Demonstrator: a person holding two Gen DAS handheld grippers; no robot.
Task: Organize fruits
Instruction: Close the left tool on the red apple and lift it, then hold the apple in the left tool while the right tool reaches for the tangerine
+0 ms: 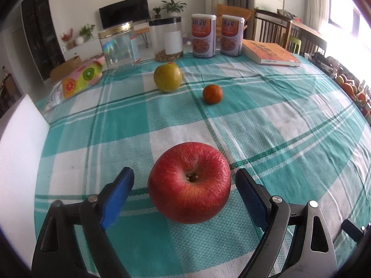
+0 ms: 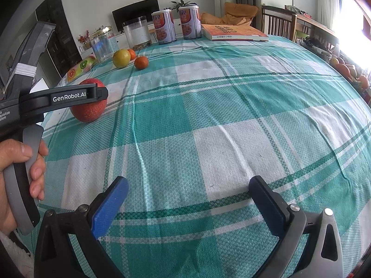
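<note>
A big red apple (image 1: 189,183) sits on the green and white checked tablecloth (image 1: 278,127), between the blue pads of my left gripper (image 1: 184,172). The jaws stand wide open, with a small gap showing on each side of the apple. Farther back lie a yellow-green fruit (image 1: 167,77) and a small mandarin (image 1: 212,93). In the right wrist view the same apple (image 2: 89,112) is partly hidden behind one of the left gripper's fingers (image 2: 69,96), and a second mandarin (image 2: 132,54) peeks from behind the yellow-green fruit (image 2: 121,58). My right gripper (image 2: 187,185) is open over bare cloth.
Along the far edge stand two clear jars (image 1: 119,46) (image 1: 167,39), two orange cans (image 1: 203,36) and an orange book (image 1: 270,52). A fruit-printed bag (image 1: 78,81) and a white board (image 1: 20,127) lie at the left. A hand (image 2: 14,162) holds the left gripper's handle.
</note>
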